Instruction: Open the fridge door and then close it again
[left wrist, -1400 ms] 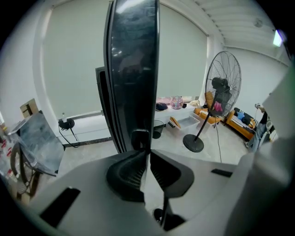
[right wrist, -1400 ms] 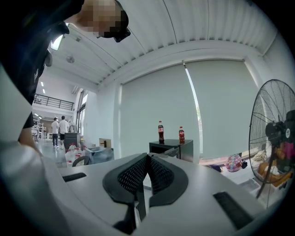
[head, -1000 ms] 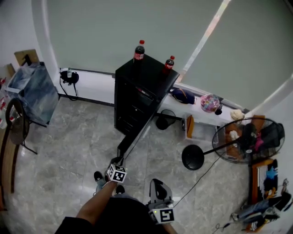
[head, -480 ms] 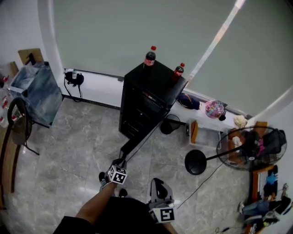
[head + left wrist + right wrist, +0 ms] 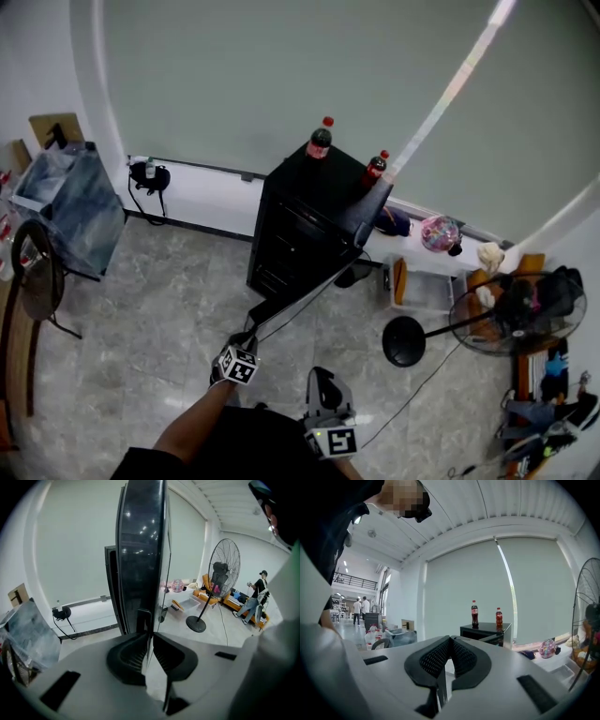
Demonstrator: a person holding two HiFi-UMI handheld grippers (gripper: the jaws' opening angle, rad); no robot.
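A black fridge (image 5: 298,230) stands against the far wall with two cola bottles (image 5: 320,142) on top. Its door (image 5: 309,286) hangs open, seen edge-on as a thin dark line that runs from the fridge toward me. My left gripper (image 5: 246,339) is shut on the door's free edge. In the left gripper view the door (image 5: 140,550) rises between the pads of that gripper (image 5: 149,637). My right gripper (image 5: 322,377) hangs beside it, shut and empty. In the right gripper view the right gripper (image 5: 450,641) points level toward the fridge (image 5: 485,632).
A standing fan (image 5: 511,314) with a round base (image 5: 405,340) is at the right, its cable trailing over the floor. A low white ledge (image 5: 202,187) runs along the wall. A chair (image 5: 37,272) and a grey bin (image 5: 70,211) stand at the left. A person (image 5: 257,599) stands far off.
The fridge has slid up and to the right in the head view and looks farther off. The left gripper has drawn back with the door edge, and the door stands wider.
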